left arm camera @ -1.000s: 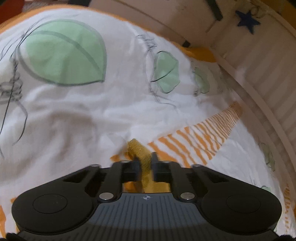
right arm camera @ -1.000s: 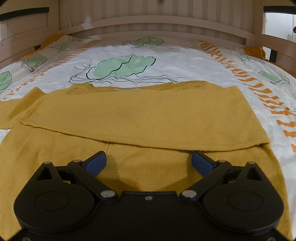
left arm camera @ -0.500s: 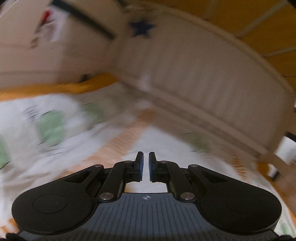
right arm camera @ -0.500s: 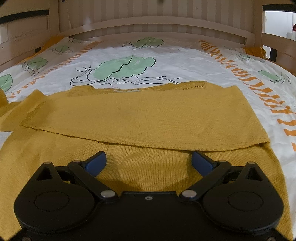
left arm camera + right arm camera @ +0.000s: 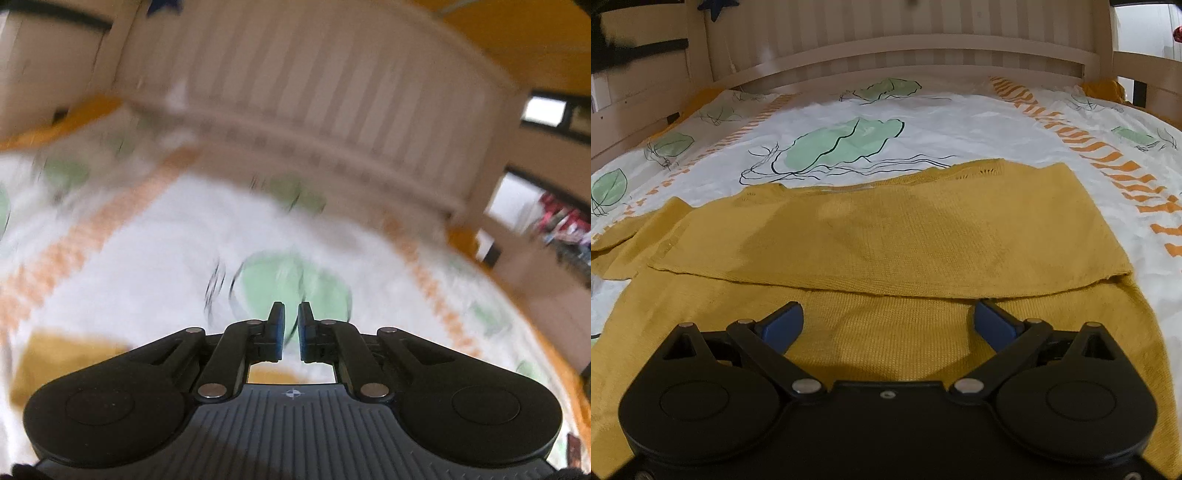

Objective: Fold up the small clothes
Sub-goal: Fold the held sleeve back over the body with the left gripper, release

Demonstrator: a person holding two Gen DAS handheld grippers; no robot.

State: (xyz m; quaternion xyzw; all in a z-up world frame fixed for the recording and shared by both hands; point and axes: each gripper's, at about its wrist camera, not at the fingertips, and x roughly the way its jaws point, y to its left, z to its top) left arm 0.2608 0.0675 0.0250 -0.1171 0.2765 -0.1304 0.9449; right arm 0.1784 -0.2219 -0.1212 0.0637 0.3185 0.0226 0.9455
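Note:
A mustard-yellow knit sweater (image 5: 894,236) lies flat on the bed, one part folded across its body and a sleeve (image 5: 639,236) folded in at the left. My right gripper (image 5: 888,321) is open and empty, hovering just above the sweater's near part. My left gripper (image 5: 290,328) is raised above the bed with its jaws nearly together, a narrow gap between the blue pads and nothing in them. In the blurred left wrist view a piece of the yellow sweater (image 5: 66,354) shows at the lower left, below the gripper.
The bed has a white cover (image 5: 923,122) with green leaves and orange stripes. A slatted wooden headboard (image 5: 905,33) stands behind it, and wooden side rails (image 5: 639,110) run along both sides. A doorway (image 5: 517,206) shows at the right.
My left gripper let go of the yellow sleeve, lifted off the bed and swung round fast to the right. The sleeve now lies folded in at the sweater's left. My right gripper stayed put.

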